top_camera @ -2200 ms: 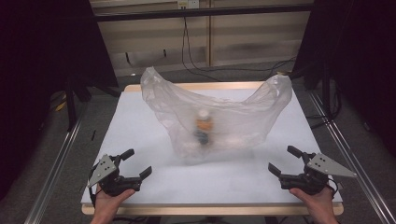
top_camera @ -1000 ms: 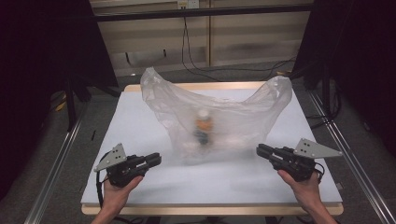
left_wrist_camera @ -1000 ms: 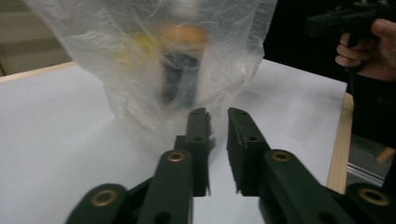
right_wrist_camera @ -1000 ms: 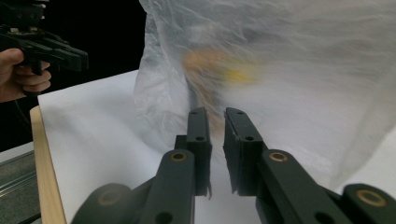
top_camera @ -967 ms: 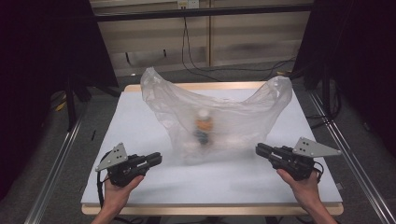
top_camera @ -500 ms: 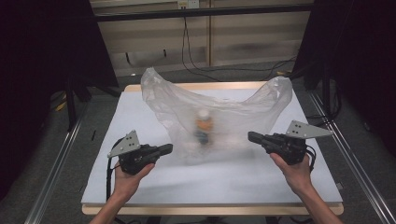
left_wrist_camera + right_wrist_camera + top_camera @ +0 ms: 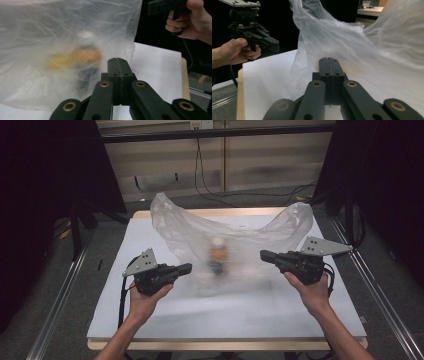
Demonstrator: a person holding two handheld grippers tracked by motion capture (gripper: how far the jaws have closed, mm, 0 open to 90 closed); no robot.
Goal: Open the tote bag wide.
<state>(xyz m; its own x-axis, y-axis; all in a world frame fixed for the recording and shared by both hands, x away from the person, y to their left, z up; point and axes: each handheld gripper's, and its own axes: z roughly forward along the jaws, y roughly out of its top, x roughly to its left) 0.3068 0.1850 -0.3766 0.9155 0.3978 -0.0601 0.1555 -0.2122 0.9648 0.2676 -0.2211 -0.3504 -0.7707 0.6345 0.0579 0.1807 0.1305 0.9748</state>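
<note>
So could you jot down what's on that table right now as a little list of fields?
surface: white table top
main thing: clear plastic bag, crumpled, standing open at the middle of the table
inside the bag: a bottle with a white cap, blurred by the plastic
left gripper: jaws shut, empty, pointed at the bag
right gripper: jaws shut, empty, pointed at the bag
contact with bag: cannot tell

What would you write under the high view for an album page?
Two hands aim shut tools, left and right, at a clear bag with a bottle inside, on a white table.
</note>
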